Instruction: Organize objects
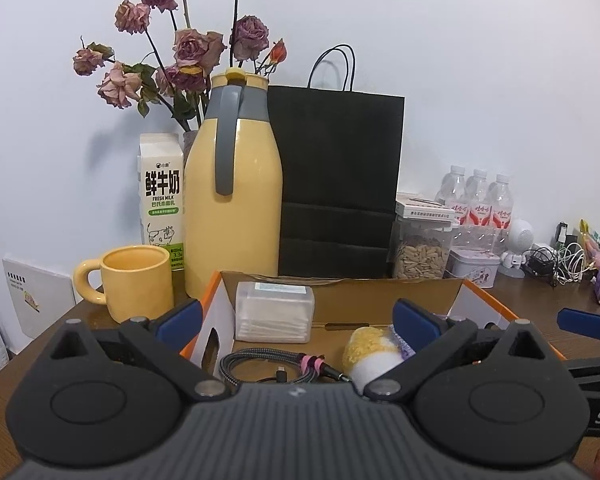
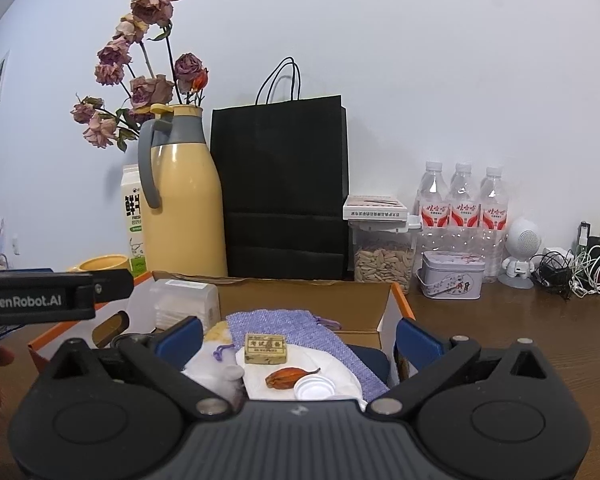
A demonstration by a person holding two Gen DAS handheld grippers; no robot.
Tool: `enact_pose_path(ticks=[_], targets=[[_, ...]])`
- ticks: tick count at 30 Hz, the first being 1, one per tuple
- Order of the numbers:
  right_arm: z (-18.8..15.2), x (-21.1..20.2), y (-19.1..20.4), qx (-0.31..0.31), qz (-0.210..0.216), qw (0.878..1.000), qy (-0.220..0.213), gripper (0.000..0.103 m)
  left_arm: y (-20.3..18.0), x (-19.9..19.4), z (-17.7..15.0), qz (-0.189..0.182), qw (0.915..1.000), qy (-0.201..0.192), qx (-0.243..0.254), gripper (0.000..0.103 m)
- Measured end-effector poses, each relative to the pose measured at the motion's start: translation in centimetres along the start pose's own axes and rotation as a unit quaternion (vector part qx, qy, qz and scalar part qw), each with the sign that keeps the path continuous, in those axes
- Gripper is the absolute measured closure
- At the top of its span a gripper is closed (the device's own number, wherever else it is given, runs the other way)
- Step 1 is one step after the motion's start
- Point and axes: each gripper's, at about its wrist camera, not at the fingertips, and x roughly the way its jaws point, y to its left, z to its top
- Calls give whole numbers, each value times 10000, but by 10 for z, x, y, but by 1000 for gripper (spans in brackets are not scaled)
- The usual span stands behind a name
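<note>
An open cardboard box with orange edges sits before me on the brown table. It holds a clear plastic case, a coiled braided cable and a yellow-white knitted ball. My left gripper is open above the box's left half, empty. In the right wrist view the box also holds a purple knitted cloth, a small olive box, a dried orange fruit and a white cap. My right gripper is open above them, empty.
Behind the box stand a yellow mug, a milk carton, a yellow thermos, dried roses and a black paper bag. To the right are a seed jar, a tin, water bottles and tangled cables.
</note>
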Motion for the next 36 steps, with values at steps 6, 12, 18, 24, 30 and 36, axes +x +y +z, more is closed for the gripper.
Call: enact_pose_path(ticks=[6,12,18,24,30,36], targets=[[0,-13,5,-104,24,9999,-101,0,-2,-13,-1,21,9999,-90,75,0],[-5,-43,12,-203,-42,9998,-4,0,4,-36,-14,46,9997,213,101,0],[-15,-74,16,-134,37,9998,154,0,15,-74,-25,97,9992,398,6,0],[-27,-100,17,-7,154,9990,409,0,23,-98,-42,360,9961,803,33,0],[-39,-120,19,138,259,9975,650,0,28,-120,-58,499,9934,1029,75,0],[-47,-135,22,198,279,9963,783,0,26,-137,-69,497,9916,1184,144,0]])
